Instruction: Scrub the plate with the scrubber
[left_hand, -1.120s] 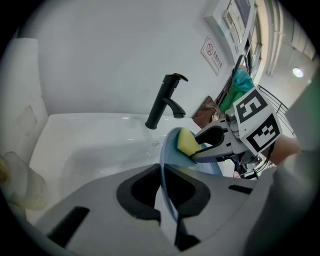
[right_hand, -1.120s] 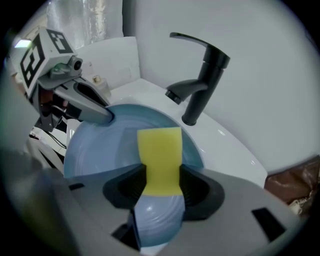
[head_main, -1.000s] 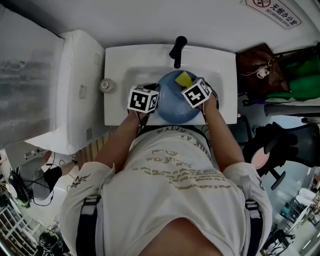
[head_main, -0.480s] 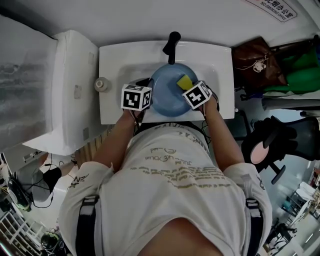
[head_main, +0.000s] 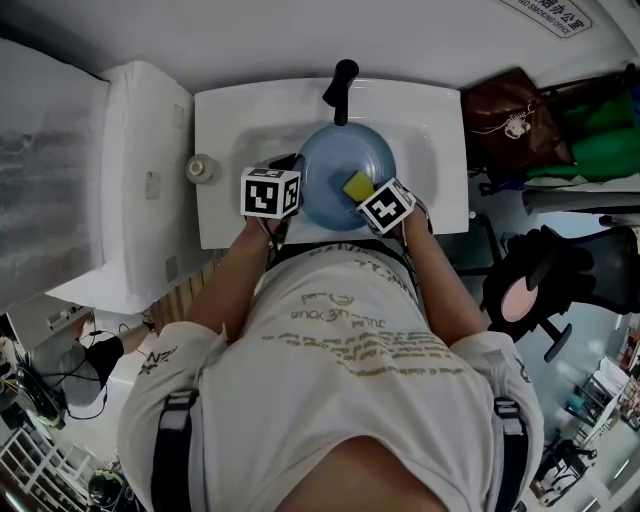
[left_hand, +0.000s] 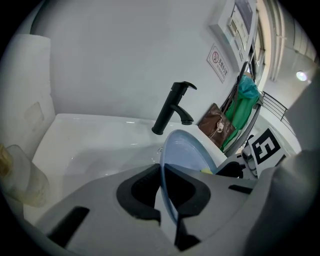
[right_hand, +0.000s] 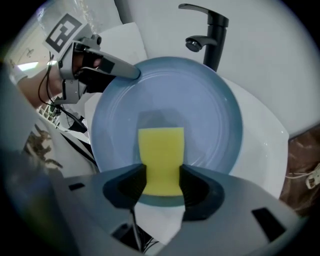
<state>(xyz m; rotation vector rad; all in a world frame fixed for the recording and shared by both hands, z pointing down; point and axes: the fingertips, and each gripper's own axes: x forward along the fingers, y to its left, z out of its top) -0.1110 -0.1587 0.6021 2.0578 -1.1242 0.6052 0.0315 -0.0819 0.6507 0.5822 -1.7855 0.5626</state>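
Head view, upper centre: the blue plate (head_main: 340, 160) is held over the white sink (head_main: 230, 120), just below the black tap (head_main: 341, 85). Its left rim is clamped edge-on between the closed jaws of the left gripper (left_hand: 167, 200). The yellow scrubber (right_hand: 161, 150) is pinched in the right gripper (right_hand: 160, 182) and laid against the lower middle of the plate's face. Scrubbing is judged to be under way. Firm strokes across the rest of the face are called for next, with the plate kept steady.
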